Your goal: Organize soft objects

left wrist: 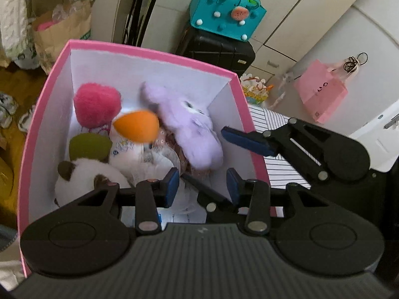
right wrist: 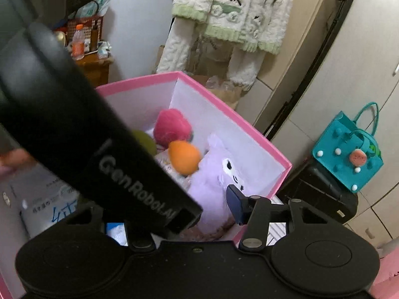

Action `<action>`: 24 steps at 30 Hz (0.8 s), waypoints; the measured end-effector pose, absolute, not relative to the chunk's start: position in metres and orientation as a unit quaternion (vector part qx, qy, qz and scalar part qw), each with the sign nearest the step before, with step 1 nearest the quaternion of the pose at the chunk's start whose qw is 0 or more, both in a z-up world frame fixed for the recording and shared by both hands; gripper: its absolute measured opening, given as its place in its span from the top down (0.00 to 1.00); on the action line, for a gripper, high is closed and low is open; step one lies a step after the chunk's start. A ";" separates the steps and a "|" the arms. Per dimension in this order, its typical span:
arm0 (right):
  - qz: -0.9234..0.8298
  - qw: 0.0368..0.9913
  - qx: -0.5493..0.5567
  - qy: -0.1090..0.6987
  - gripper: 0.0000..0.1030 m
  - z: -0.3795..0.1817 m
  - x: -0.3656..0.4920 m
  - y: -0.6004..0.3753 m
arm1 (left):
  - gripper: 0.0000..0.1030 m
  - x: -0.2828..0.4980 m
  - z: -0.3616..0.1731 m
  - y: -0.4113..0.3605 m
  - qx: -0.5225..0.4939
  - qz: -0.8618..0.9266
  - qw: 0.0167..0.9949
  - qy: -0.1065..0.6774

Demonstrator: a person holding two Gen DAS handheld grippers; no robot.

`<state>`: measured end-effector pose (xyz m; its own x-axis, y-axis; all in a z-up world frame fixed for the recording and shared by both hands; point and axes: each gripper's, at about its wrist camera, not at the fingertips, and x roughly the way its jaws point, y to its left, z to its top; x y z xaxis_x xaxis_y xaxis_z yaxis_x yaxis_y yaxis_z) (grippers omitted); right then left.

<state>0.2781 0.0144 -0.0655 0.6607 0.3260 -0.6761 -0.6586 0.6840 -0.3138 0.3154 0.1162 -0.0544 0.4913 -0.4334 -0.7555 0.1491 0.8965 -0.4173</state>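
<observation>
A pink box (left wrist: pixel 149 51) with white inner walls holds several soft toys: a pink fluffy ball (left wrist: pixel 96 104), an orange egg-shaped sponge (left wrist: pixel 137 128) that looks blurred, a green sponge (left wrist: pixel 88 145), a purple plush (left wrist: pixel 189 127) and a white-and-brown plush cat (left wrist: pixel 84 177). My left gripper (left wrist: pixel 202 186) is open and empty just above the box's near side. The right gripper's fingers (left wrist: pixel 247 140) reach over the box's right rim, open. In the right wrist view the box (right wrist: pixel 239 122), orange sponge (right wrist: pixel 184 158) and purple plush (right wrist: pixel 214 186) show; the left gripper's body hides my right gripper's left finger.
A teal bag (left wrist: pixel 224 12) sits on a black suitcase (left wrist: pixel 219 52) behind the box. A pink paper bag (left wrist: pixel 321 94) hangs at right. A striped cloth (left wrist: pixel 274 129) lies beside the box. A brown paper bag (left wrist: pixel 59 32) and hanging clothes (right wrist: pixel 232 15) stand behind.
</observation>
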 end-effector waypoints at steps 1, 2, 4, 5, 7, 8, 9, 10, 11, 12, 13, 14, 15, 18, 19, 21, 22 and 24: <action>0.280 0.868 -0.280 0.299 0.45 -0.066 0.278 0.014 | 0.61 0.317 -0.057 0.117 -0.154 -0.172 0.847 0.478; 0.279 0.871 -0.276 0.296 0.45 -0.066 0.276 0.012 | 0.59 0.317 -0.058 0.118 -0.157 -0.173 0.845 0.480; 0.283 0.875 -0.259 0.295 0.42 -0.062 0.270 0.004 | 0.58 0.314 -0.060 0.120 -0.158 -0.164 0.849 0.477; 0.287 0.877 -0.250 0.293 0.41 -0.059 0.265 -0.002 | 0.56 0.311 -0.059 0.121 -0.157 -0.161 0.853 0.472; 0.302 0.882 -0.228 0.279 0.39 -0.051 0.250 -0.016 | 0.51 0.303 -0.056 0.125 -0.153 -0.152 0.859 0.464; 0.307 0.888 -0.213 0.270 0.39 -0.047 0.244 -0.024 | 0.49 0.298 -0.052 0.127 -0.149 -0.150 0.864 0.457; 0.311 0.893 -0.197 0.257 0.38 -0.042 0.234 -0.033 | 0.46 0.292 -0.049 0.129 -0.146 -0.147 0.869 0.449; 0.315 0.897 -0.187 0.248 0.37 -0.040 0.228 -0.038 | 0.44 0.285 -0.045 0.132 -0.144 -0.143 0.874 0.441; 0.317 0.900 -0.176 0.240 0.37 -0.038 0.221 -0.044 | 0.42 0.278 -0.042 0.134 -0.138 -0.138 0.880 0.432; 0.319 0.903 -0.165 0.236 0.37 -0.037 0.214 -0.050 | 0.41 0.272 -0.039 0.135 -0.134 -0.134 0.885 0.426; 0.321 0.905 -0.154 0.234 0.37 -0.036 0.210 -0.055 | 0.40 0.265 -0.036 0.136 -0.129 -0.131 0.889 0.418; 0.323 0.906 -0.142 0.234 0.37 -0.035 0.205 -0.060 | 0.39 0.259 -0.034 0.137 -0.124 -0.127 0.894 0.412; 0.326 0.906 -0.130 0.235 0.36 -0.035 0.198 -0.065 | 0.39 0.253 -0.032 0.136 -0.118 -0.124 0.898 0.406; 0.321 0.911 -0.110 0.236 0.36 -0.032 0.183 -0.073 | 0.36 0.234 -0.027 0.134 -0.103 -0.119 0.905 0.395; 0.319 0.912 -0.108 0.236 0.35 -0.031 0.178 -0.075 | 0.35 0.228 -0.025 0.132 -0.098 -0.119 0.906 0.393; 0.307 0.915 -0.099 0.243 0.33 -0.028 0.170 -0.080 | 0.33 0.217 -0.021 0.128 -0.088 -0.122 0.909 0.389; 0.301 0.916 -0.092 0.248 0.33 -0.027 0.168 -0.082 | 0.34 0.210 -0.019 0.126 -0.083 -0.124 0.910 0.387; 0.300 0.918 -0.077 0.248 0.32 -0.019 0.157 -0.089 | 0.33 0.197 -0.012 0.120 -0.072 -0.128 0.913 0.381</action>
